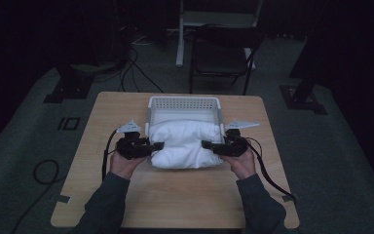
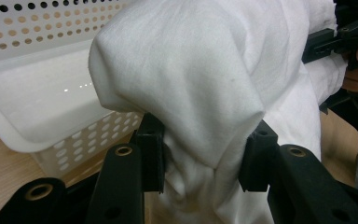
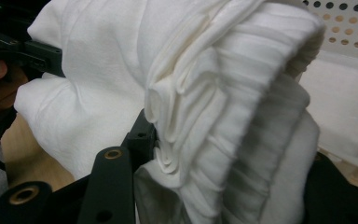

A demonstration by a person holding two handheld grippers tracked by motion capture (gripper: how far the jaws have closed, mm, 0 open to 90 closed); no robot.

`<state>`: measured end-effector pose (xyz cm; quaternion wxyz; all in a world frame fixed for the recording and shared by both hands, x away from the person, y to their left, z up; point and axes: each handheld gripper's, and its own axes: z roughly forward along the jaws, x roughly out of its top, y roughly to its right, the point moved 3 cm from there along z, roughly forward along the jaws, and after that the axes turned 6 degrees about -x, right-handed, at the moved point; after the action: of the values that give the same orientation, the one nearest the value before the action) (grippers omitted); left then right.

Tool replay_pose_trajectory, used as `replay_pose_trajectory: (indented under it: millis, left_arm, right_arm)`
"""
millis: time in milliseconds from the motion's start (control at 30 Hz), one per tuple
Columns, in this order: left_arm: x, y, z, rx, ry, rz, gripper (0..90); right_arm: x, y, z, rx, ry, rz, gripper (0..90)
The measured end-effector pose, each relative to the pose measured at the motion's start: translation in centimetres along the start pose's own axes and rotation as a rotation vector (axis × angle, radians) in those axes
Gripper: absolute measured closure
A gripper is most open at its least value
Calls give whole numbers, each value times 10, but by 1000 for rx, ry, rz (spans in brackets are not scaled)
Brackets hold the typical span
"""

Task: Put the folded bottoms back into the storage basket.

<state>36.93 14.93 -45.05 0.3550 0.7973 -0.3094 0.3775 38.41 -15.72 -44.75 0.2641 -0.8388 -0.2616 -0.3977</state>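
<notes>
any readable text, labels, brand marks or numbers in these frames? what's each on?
None readable.
White folded cloth: plain, no print or tag visible.
White perforated basket: holes, no label.
Left gripper and right gripper, both clamped on the cloth: black, no markings.
Wooden table: no sticker.

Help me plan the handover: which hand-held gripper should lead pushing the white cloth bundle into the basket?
Probably neither alone: the left hand-held gripper and right hand-held gripper each clamp an end of the white cloth bundle, which overhangs the basket near rim.
</notes>
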Motion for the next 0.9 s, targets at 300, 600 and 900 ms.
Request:
replay_pose_trajectory:
  millis: [300,600,900]
  left_arm:
    - [7,-6,-2,14,17,-6,598]
    - [11,-10,-1,26,23,-14,600]
    - [20,-12,0,31,29,-14,600]
  right_arm:
    - [8,2,4,-11,5,-1,530]
    - [13,5,9,-5,9,22,529]
    - [19,9,9,-11,15,28,529]
